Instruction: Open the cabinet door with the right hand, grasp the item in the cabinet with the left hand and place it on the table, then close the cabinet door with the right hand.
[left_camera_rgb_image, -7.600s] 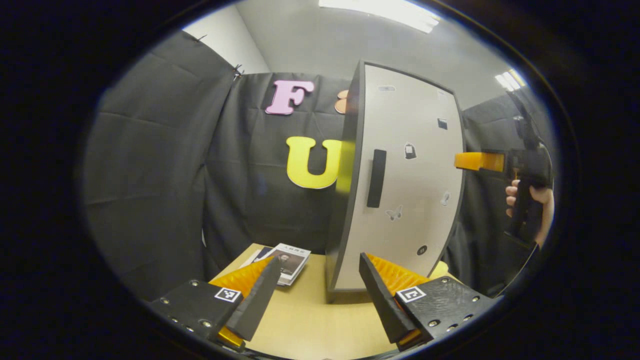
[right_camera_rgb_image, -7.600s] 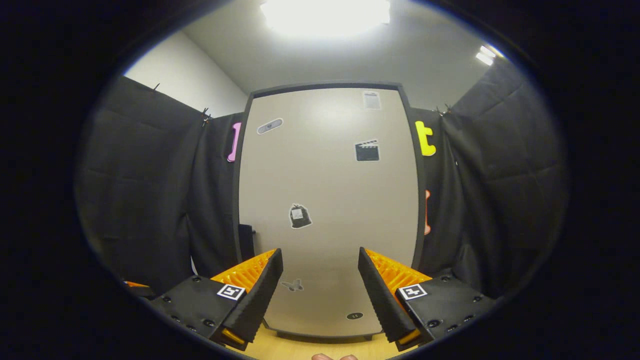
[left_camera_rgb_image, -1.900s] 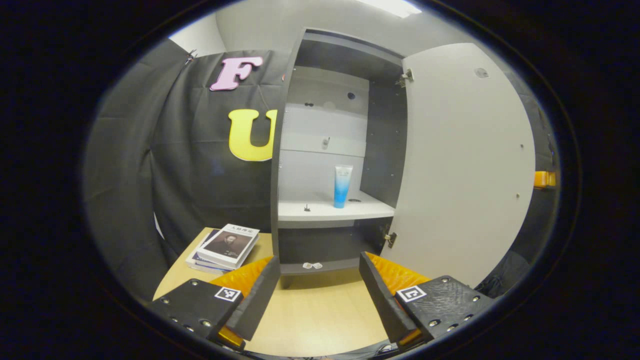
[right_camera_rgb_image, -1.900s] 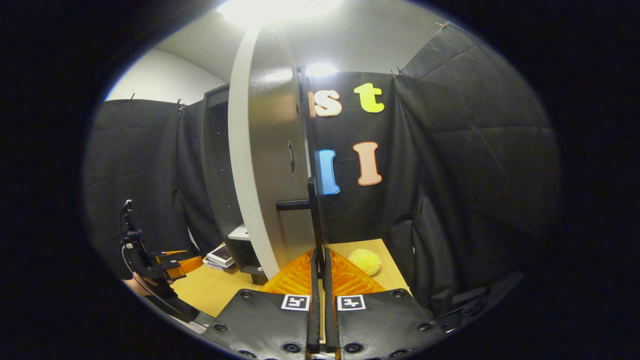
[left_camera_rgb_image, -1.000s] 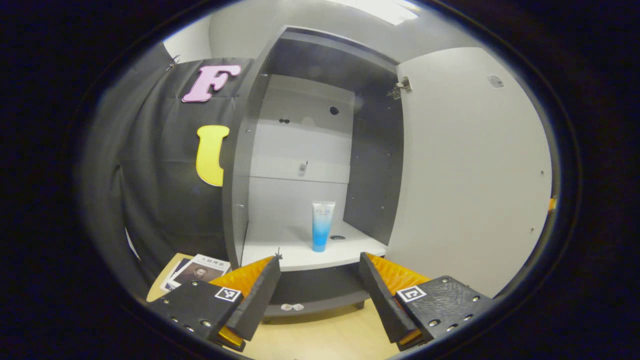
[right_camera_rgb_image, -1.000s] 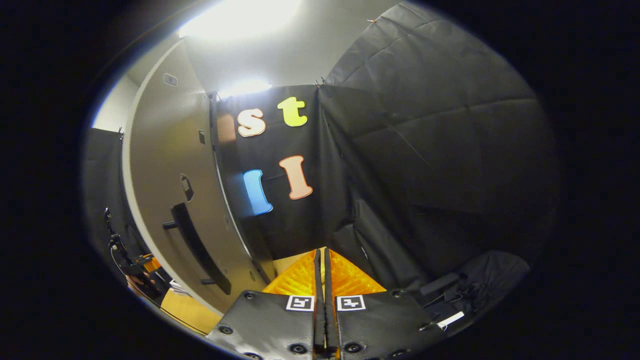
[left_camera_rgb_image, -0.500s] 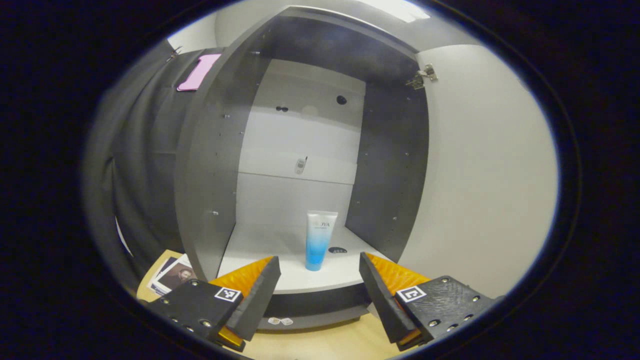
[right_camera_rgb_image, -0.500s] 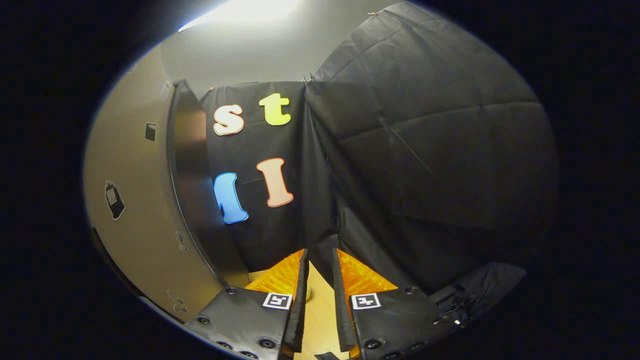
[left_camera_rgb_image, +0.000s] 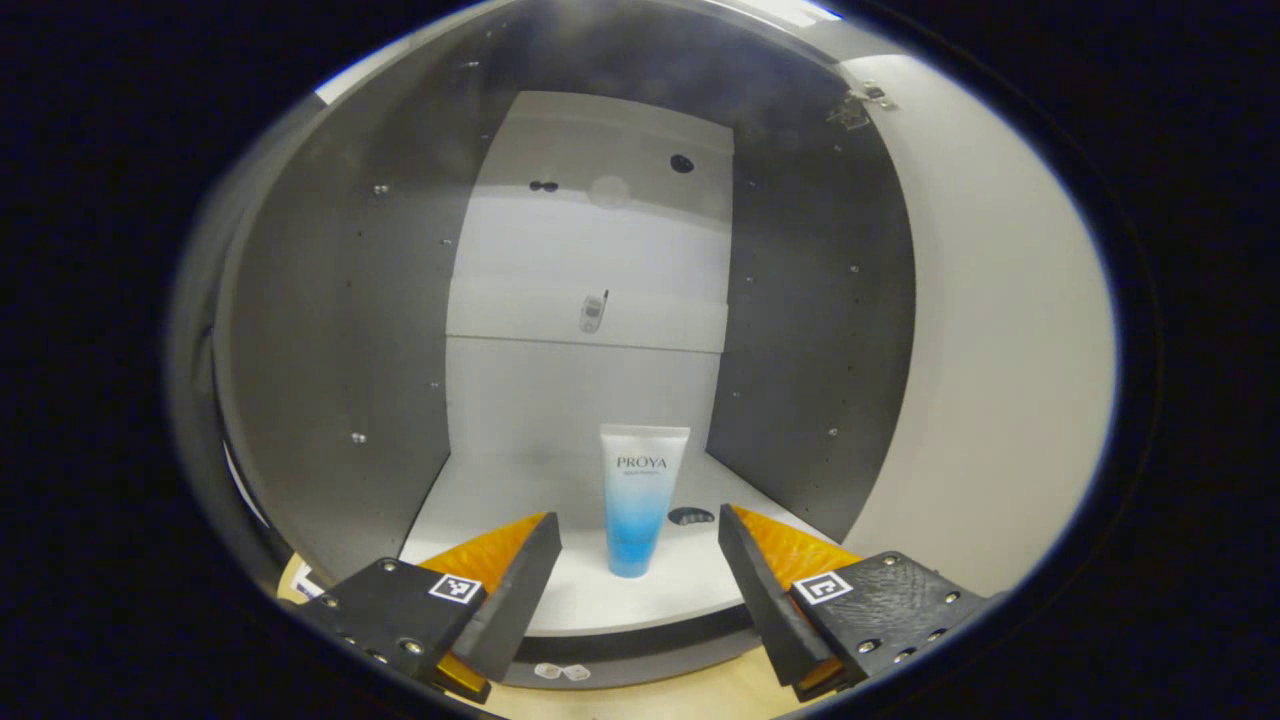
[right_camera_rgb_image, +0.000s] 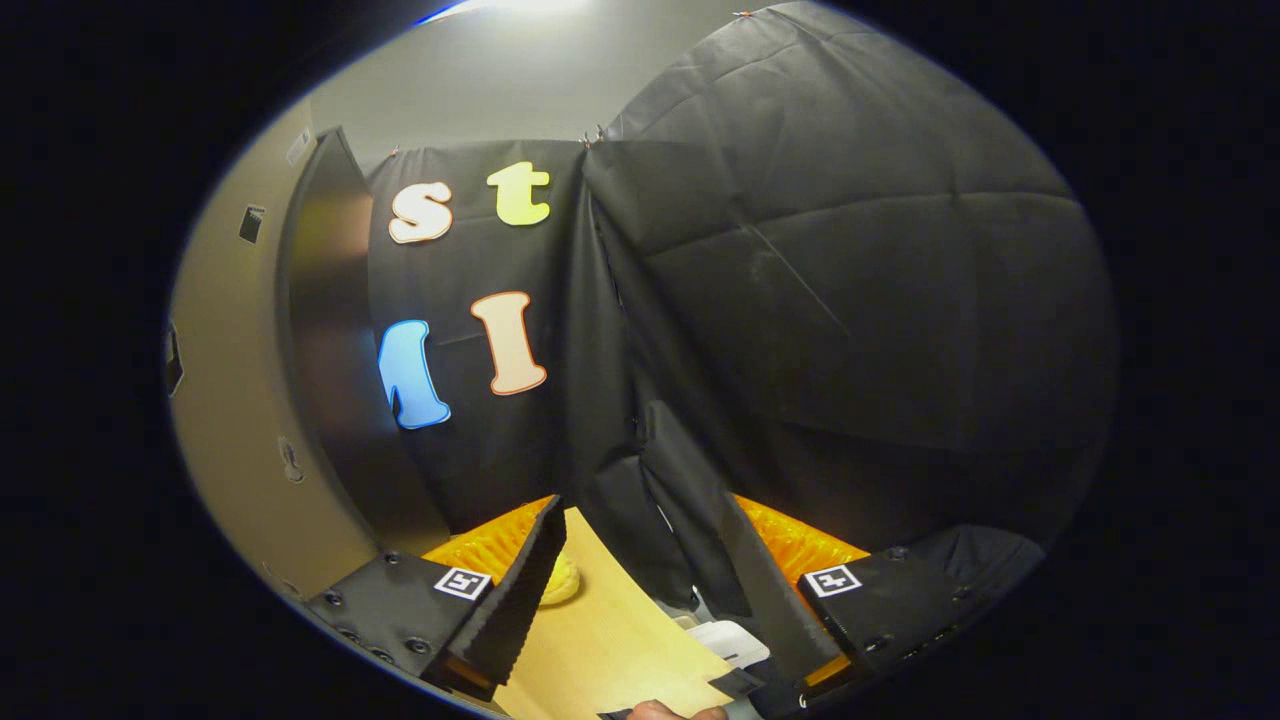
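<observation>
Left gripper (left_camera_rgb_image: 638, 570) is pointing straight into the open cabinet (left_camera_rgb_image: 330, 330), fingers spread wide, gripping nothing. The tube (left_camera_rgb_image: 640, 497) is standing upright on the white shelf (left_camera_rgb_image: 500, 490), cap end down, white at the top and fading to blue at the bottom. It is sitting in line with the gap between the two fingers, a bit farther in, not touching either one. A small dark spot (left_camera_rgb_image: 690, 516) is lying on the shelf just right of the tube. The cabinet's dark side walls are flanking the pale back panel (left_camera_rgb_image: 590, 240). The cabinet door (left_camera_rgb_image: 1000, 330) is hanging open on the right, pale inner face showing, a hinge (left_camera_rgb_image: 858, 100) near its top. A strip of wooden table (left_camera_rgb_image: 700, 695) is showing under the shelf edge.

Right gripper (right_camera_rgb_image: 640, 570) is also standing wide open, empty, aimed at the black booth wall (right_camera_rgb_image: 850, 280). The outer face of the door (right_camera_rgb_image: 230, 400) is running along the left edge of the right gripper view, its dark edge beside it. Table (right_camera_rgb_image: 600, 640) is showing between the fingers, with a yellow round object (right_camera_rgb_image: 555, 583) partly hidden behind the left finger and a small white item (right_camera_rgb_image: 730, 640) near the table's right edge.
</observation>
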